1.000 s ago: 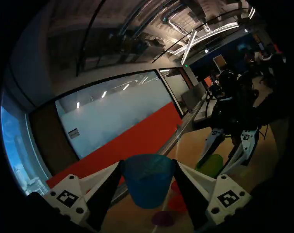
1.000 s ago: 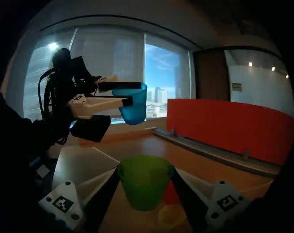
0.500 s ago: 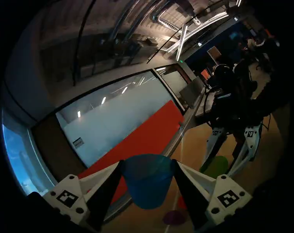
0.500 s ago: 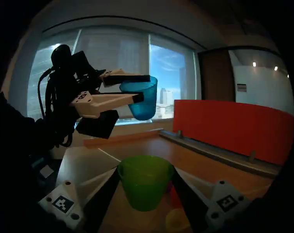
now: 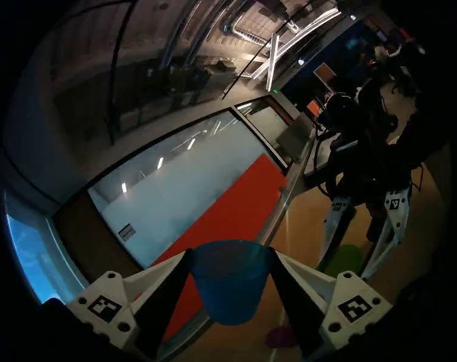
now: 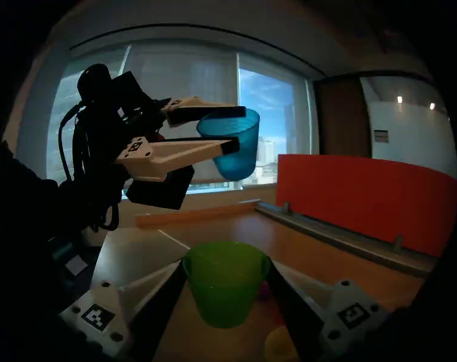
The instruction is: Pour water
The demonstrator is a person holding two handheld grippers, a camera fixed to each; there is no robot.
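So: blue cup (image 6: 230, 142) is up in the air, clamped between the left gripper's (image 5: 230, 260) fingers. It sits above and off to one side of the green cup (image 6: 225, 280), not over it yet. Green cup is squeezed in the right gripper (image 6: 225, 265), upright and low over the table (image 6: 325, 250). Looks like the receiver, held level. Left gripper reaches in partly rolled, blue cup slightly tipped, probably lining up the pour. Can't see any water level.

Plastic cups: two, one blue cup (image 5: 230, 292) and one green cup (image 6: 225, 295)
Handheld grippers: two, the left gripper (image 6: 239, 128) and the right gripper (image 6: 225, 265)
Orange partition (image 6: 367, 193): one
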